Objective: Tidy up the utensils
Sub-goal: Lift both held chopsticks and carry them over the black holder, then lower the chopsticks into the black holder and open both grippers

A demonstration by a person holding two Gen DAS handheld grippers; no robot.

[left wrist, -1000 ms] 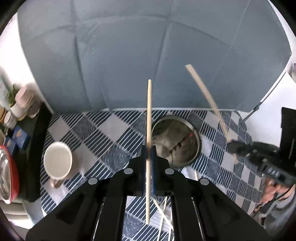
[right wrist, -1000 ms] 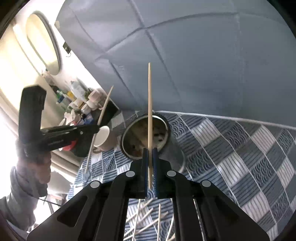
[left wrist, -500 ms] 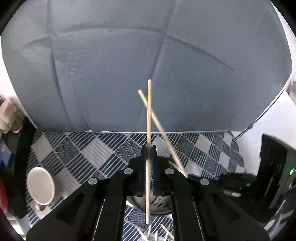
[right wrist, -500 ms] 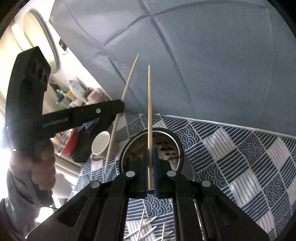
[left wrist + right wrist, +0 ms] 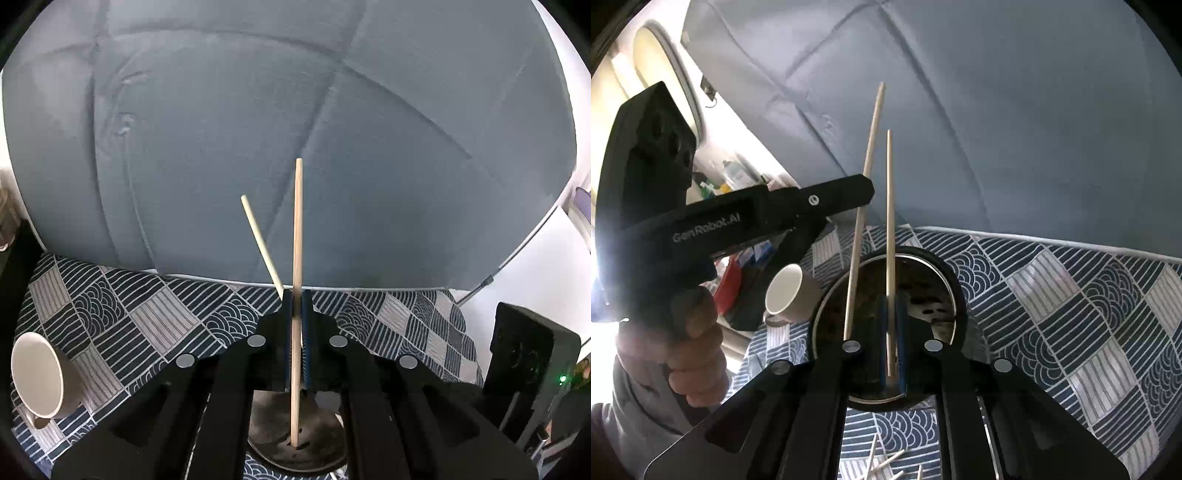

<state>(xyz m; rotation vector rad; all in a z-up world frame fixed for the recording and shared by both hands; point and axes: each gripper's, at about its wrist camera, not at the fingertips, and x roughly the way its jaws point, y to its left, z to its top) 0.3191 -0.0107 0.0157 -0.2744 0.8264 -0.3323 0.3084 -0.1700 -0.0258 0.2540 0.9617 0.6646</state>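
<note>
Patterned cloth (image 5: pixel 1071 295); both tools grip chopsticks over holder (image 5: pixel 945 273).

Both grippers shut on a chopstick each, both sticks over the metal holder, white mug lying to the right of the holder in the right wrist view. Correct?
Not quite. In the right wrist view the white mug sits to the left of the metal holder, not the right. The rest holds: the left gripper and right gripper are each shut on a chopstick, both over the holder.
</note>
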